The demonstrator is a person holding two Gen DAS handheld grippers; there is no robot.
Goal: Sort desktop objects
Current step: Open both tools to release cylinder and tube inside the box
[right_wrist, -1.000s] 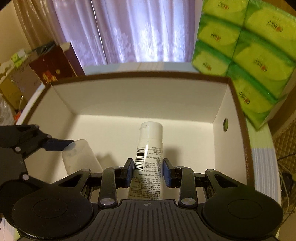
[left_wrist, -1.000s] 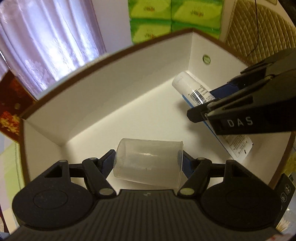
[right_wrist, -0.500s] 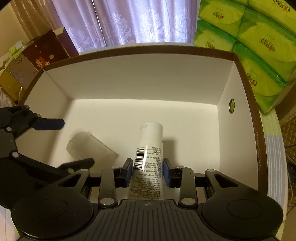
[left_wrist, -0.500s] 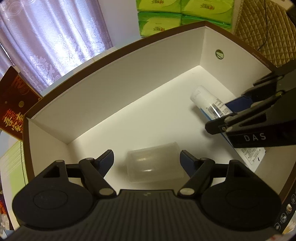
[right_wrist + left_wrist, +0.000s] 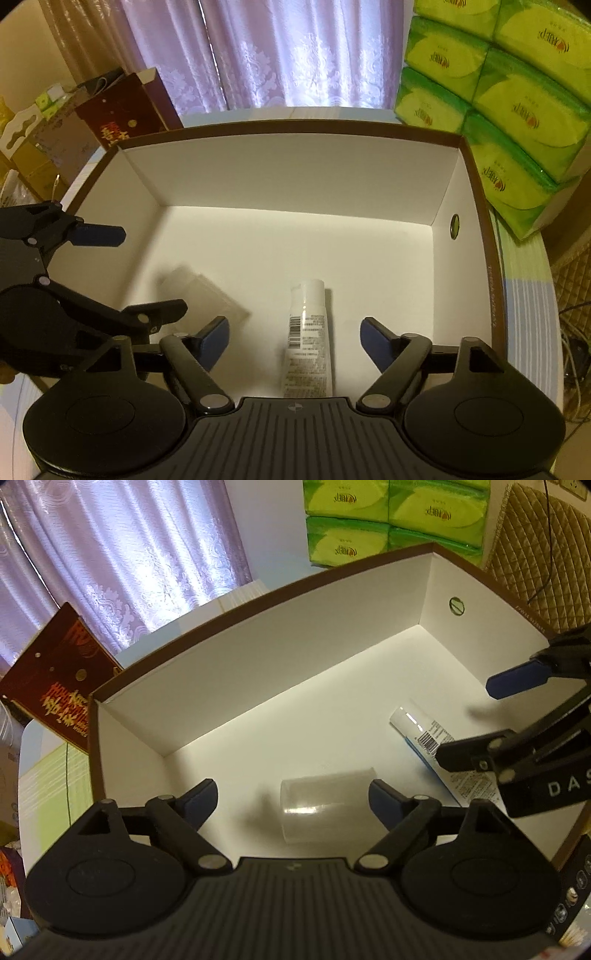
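A clear plastic cup [image 5: 325, 805] lies on its side on the floor of a white box with a brown rim [image 5: 258, 590]. My left gripper [image 5: 293, 797] is open above it, fingers wide apart and not touching it. A white tube with a barcode [image 5: 308, 332] lies flat on the box floor. Above the tube my right gripper [image 5: 295, 338] is open and clear of it. The cup [image 5: 207, 291] shows blurred at the left in the right wrist view, partly behind the left gripper [image 5: 133, 269]. The tube [image 5: 424, 734] and the right gripper [image 5: 476, 716] show at the right in the left wrist view.
Green tissue packs [image 5: 498, 92] are stacked behind the box's right corner. A dark red carton [image 5: 55, 686] stands at its left. Purple curtains [image 5: 277, 55] hang behind. A quilted chair back [image 5: 535, 554] is at the far right. The box wall has a round hole [image 5: 455, 226].
Both grippers opened and rose. The left let go of the cup first, then the right released the tube; both objects now lie on the box floor.
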